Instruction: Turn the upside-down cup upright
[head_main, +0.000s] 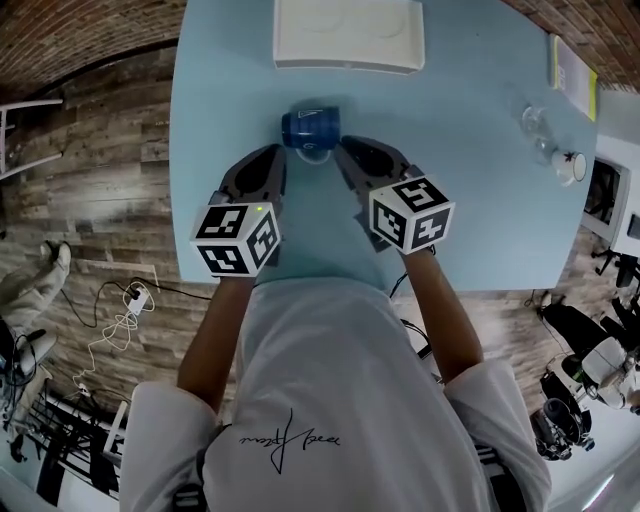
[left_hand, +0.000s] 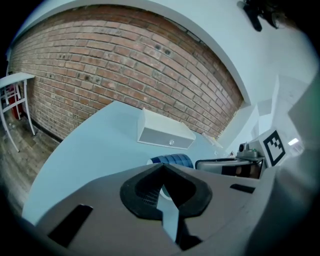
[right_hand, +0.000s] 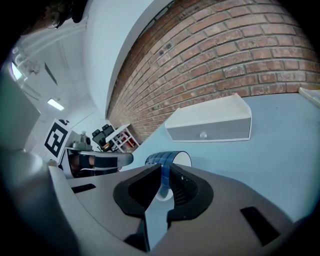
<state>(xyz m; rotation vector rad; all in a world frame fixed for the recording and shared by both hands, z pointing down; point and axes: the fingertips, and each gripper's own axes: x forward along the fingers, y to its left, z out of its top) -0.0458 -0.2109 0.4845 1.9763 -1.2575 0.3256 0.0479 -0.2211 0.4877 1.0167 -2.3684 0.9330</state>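
Observation:
The blue cup lies tipped on its side on the light blue table, its pale handle toward me. My right gripper sits just right of the handle. In the right gripper view its jaws stand almost together with the handle's strip in the narrow gap, and the cup shows its white mouth. My left gripper is shut with nothing in it, a little left of the cup. From the left gripper the cup lies just beyond the tips.
A white box stands at the table's far edge, behind the cup. At the right are a clear glass, a small white cup and a book. Wooden floor with cables lies left of the table.

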